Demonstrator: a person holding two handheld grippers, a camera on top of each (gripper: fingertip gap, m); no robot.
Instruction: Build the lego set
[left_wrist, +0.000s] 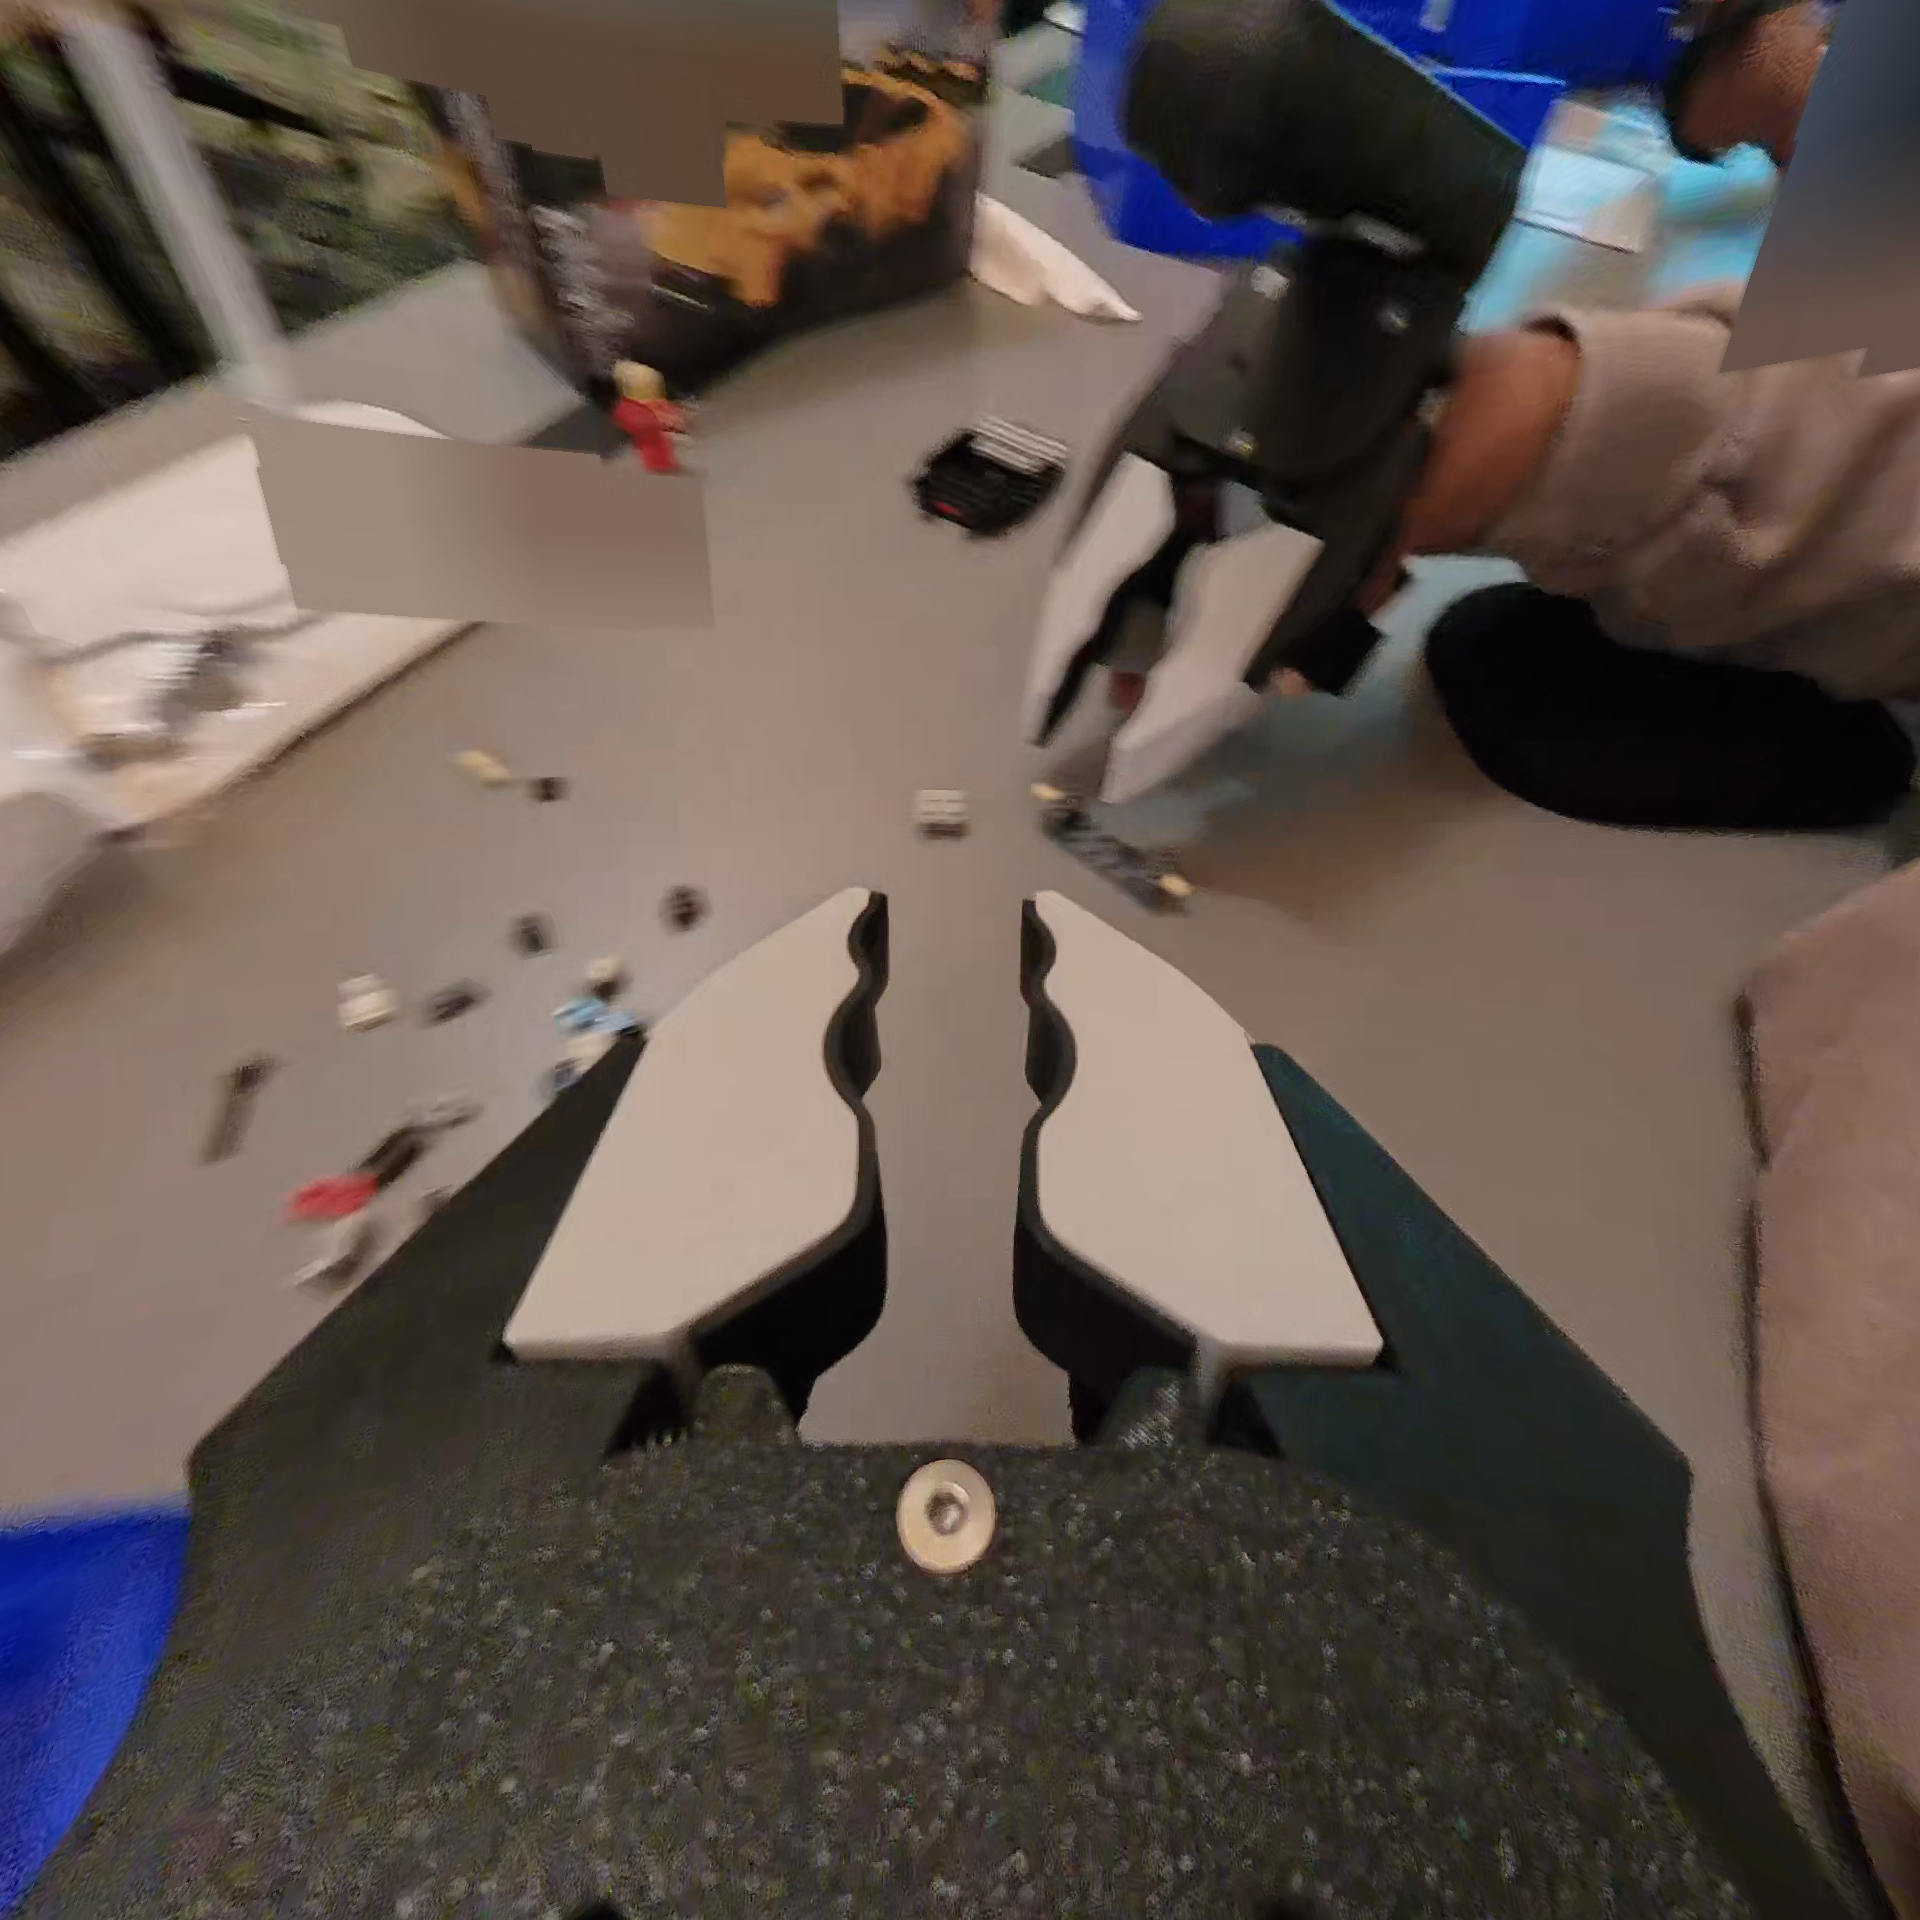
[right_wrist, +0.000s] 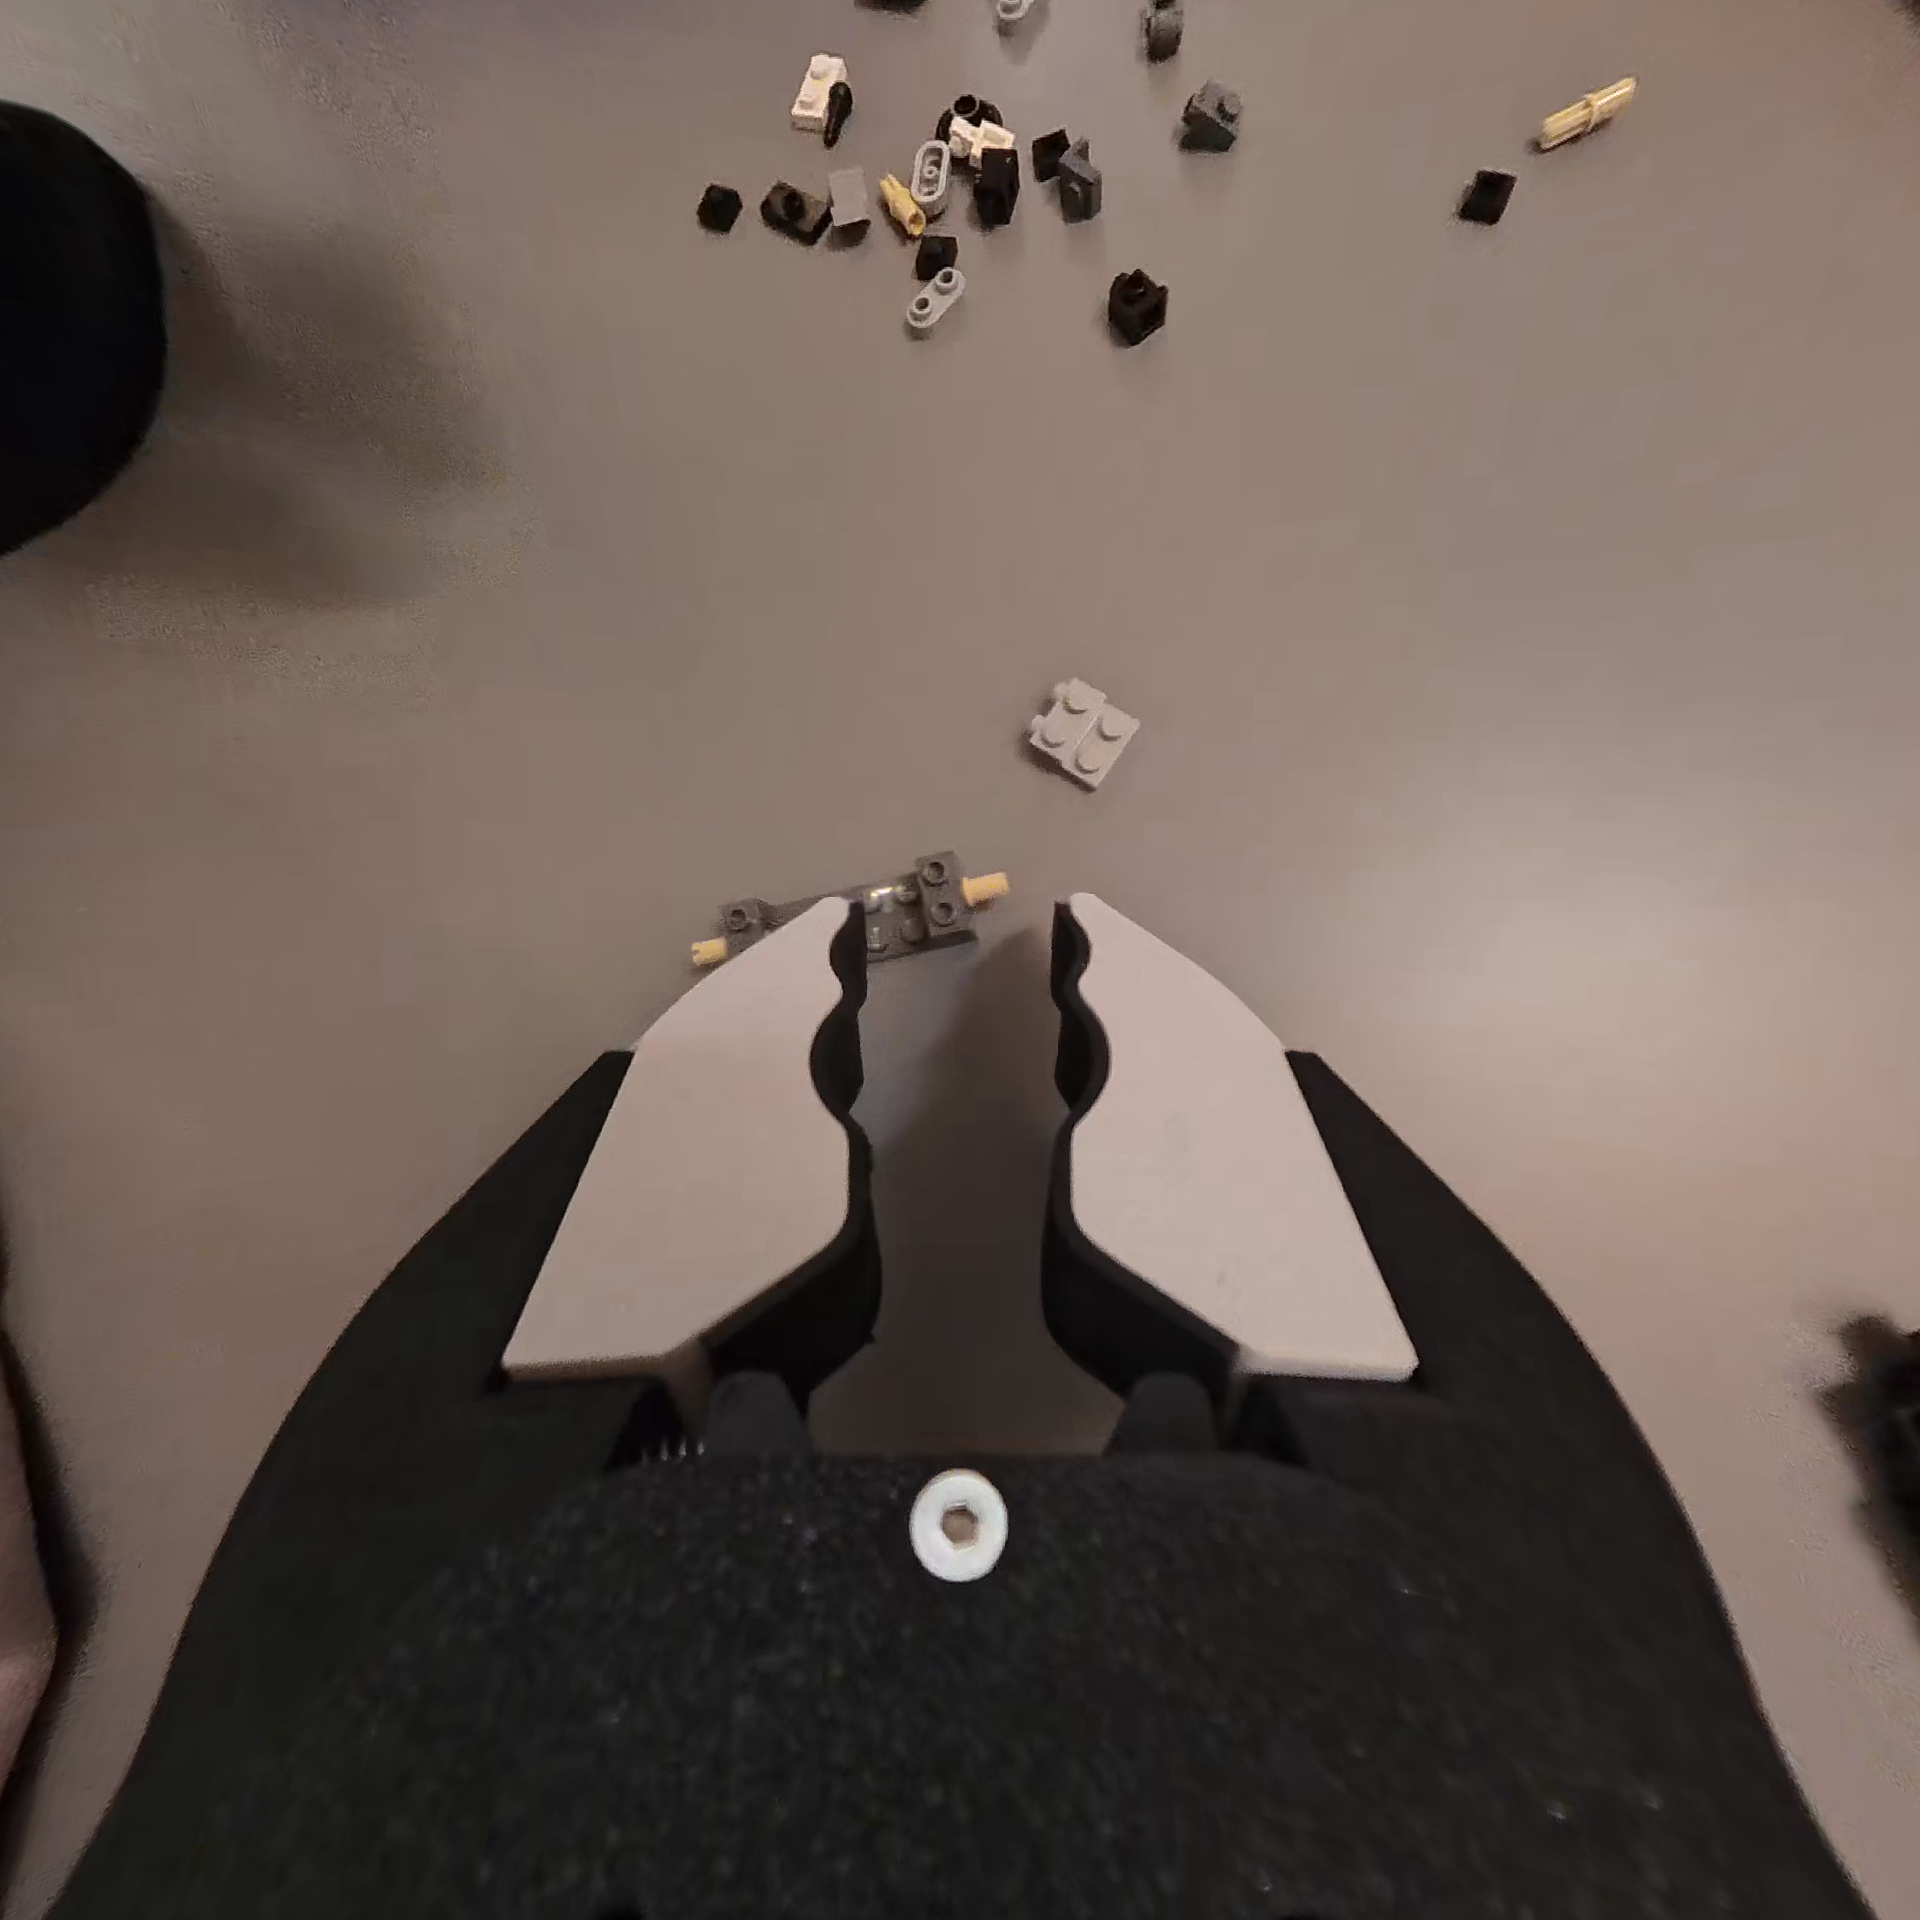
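Note:
My right gripper (right_wrist: 958, 906) is open and empty, low over the grey table, its tips just short of a dark grey plate assembly with tan pins (right_wrist: 914, 906); the left finger hides part of it. A light grey 2x2 brick (right_wrist: 1084, 731) lies just beyond. In the left wrist view my left gripper (left_wrist: 954, 900) is open and empty above the table. The right gripper (left_wrist: 1112, 727) shows there too, pointing down at the dark assembly (left_wrist: 1117, 854), with the light grey brick (left_wrist: 941, 810) beside it.
Several small black, grey, white and tan pieces (right_wrist: 966, 177) lie scattered at the far side. More loose pieces (left_wrist: 457, 1018) lie left of my left gripper. A red minifigure (left_wrist: 649, 416), a black built part (left_wrist: 989, 480) and the set's box (left_wrist: 769, 208) stand farther back. A person's sleeve (left_wrist: 1704, 436) is at right. The left gripper's tips are roughly 15 centimetres from the right gripper's. To reach the light grey 2x2 brick (right_wrist: 1084, 731) in a straight line is about 4 centimetres for my right fingers, about 15 centimetres for my left.

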